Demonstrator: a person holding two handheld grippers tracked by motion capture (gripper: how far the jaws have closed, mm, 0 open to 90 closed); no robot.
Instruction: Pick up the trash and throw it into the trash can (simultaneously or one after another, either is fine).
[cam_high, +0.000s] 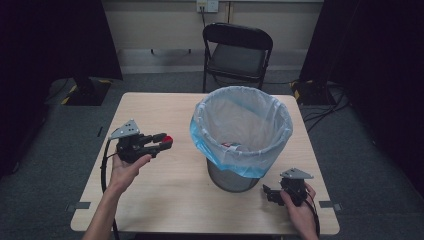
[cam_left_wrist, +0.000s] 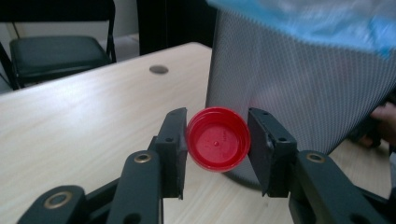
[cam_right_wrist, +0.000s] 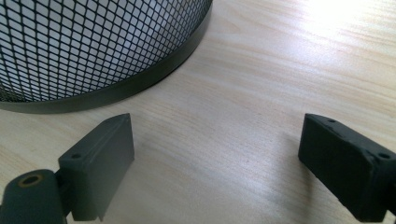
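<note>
Fingers (cam_left_wrist: 173, 140) of the left gripper (cam_left_wrist: 217, 140) are closed on a red bottle cap (cam_left_wrist: 217, 138), one black pad pressed to each side of its rim, so that the cap's hollow inside faces the left gripper view's camera; seen from the high view, the cap (cam_high: 168, 138) sits at the tip of that gripper (cam_high: 162, 141), held in the air above the table and well to the left of the waste bin (cam_high: 241, 135); the person's left hand (cam_high: 127, 165) cups the gripper's body from underneath, a grey three-cornered plate stands on top of it, and a dark cable trails down from it on the side away from the bin; the bin is a round black wire-mesh basket lined with a pale blue plastic bag folded over its rim, and it stands on the table just right of the middle; in the left gripper view its mesh wall (cam_left_wrist: 299, 84) rises close behind the cap; a few small items lie at the bottom of the bin, too small to identify; the right gripper (cam_high: 270, 194) rests low near the foot of the bin, on its right and toward the person, held by the right hand (cam_high: 299, 207); its fingers (cam_right_wrist: 100, 163) stand wide apart with only bare wood between them, just short of the bin's dark base ring (cam_right_wrist: 154, 77); the table (cam_high: 165, 200) is light wood; beyond the bin, past the far edge of the table, a black folding chair (cam_high: 236, 52) stands on the grey floor.
</note>
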